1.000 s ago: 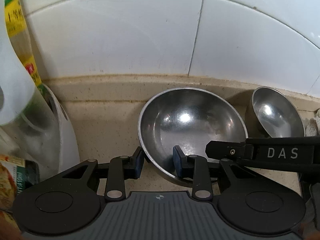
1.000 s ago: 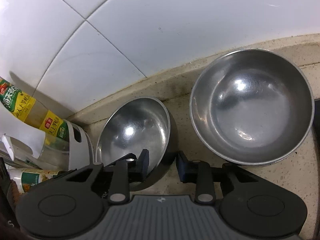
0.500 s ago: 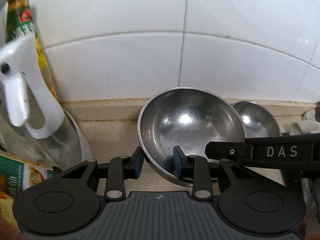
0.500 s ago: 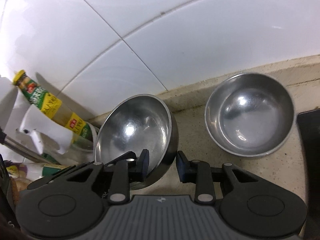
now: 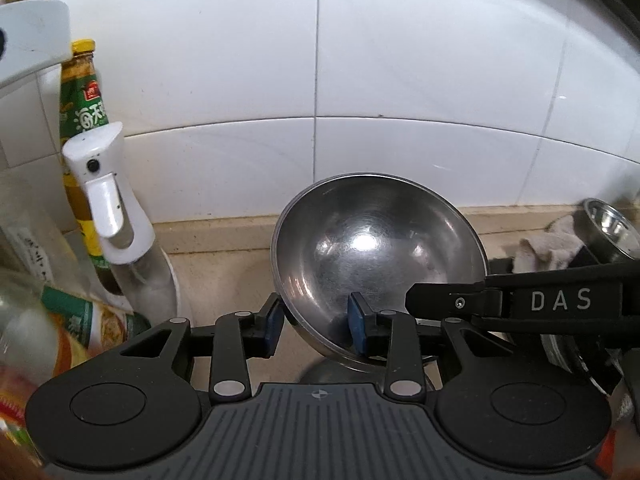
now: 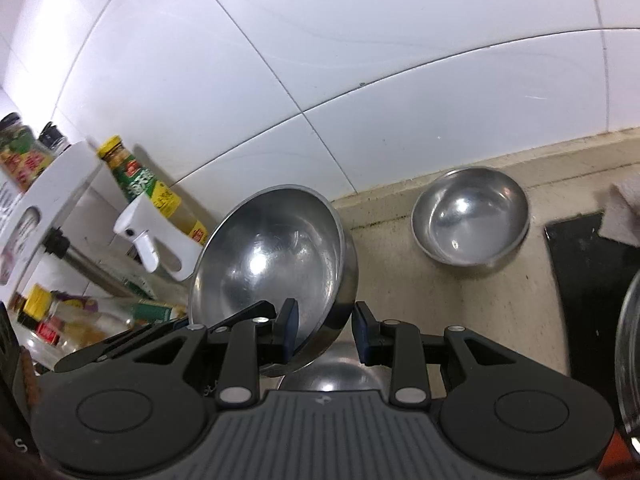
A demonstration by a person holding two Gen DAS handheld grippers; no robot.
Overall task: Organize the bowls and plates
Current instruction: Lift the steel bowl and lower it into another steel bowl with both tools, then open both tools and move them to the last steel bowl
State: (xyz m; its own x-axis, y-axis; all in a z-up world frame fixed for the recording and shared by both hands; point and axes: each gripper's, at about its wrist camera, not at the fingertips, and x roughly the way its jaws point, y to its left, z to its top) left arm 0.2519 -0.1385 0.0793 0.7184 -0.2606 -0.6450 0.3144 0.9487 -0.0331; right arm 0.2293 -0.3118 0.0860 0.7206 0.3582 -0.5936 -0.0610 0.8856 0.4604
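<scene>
A large steel bowl (image 5: 376, 256) hangs tilted above the counter, gripped at its near rim from two sides. My left gripper (image 5: 315, 328) has one pad outside the wall and one inside; its jaws are opening slightly with the wall between them. My right gripper (image 6: 325, 334) is shut on the same steel bowl (image 6: 272, 268), and one of its fingers (image 5: 448, 300) crosses the left wrist view. A smaller steel bowl (image 6: 472, 216) sits upright on the counter by the wall. Another steel bowl (image 6: 340, 376) shows just below the held one.
At the left stand a white spray bottle (image 5: 108, 216), a green-labelled sauce bottle (image 5: 82, 112) and a white rack (image 6: 52, 184) of jars. A black hob (image 6: 592, 272), a grey cloth (image 5: 548, 248) and a glass rim (image 6: 628, 352) lie at the right. White tiled wall behind.
Both grippers have risen and drawn back with the bowl held between them. The counter bowl now looks smaller and farther, and more of the bottles and rack has come into view.
</scene>
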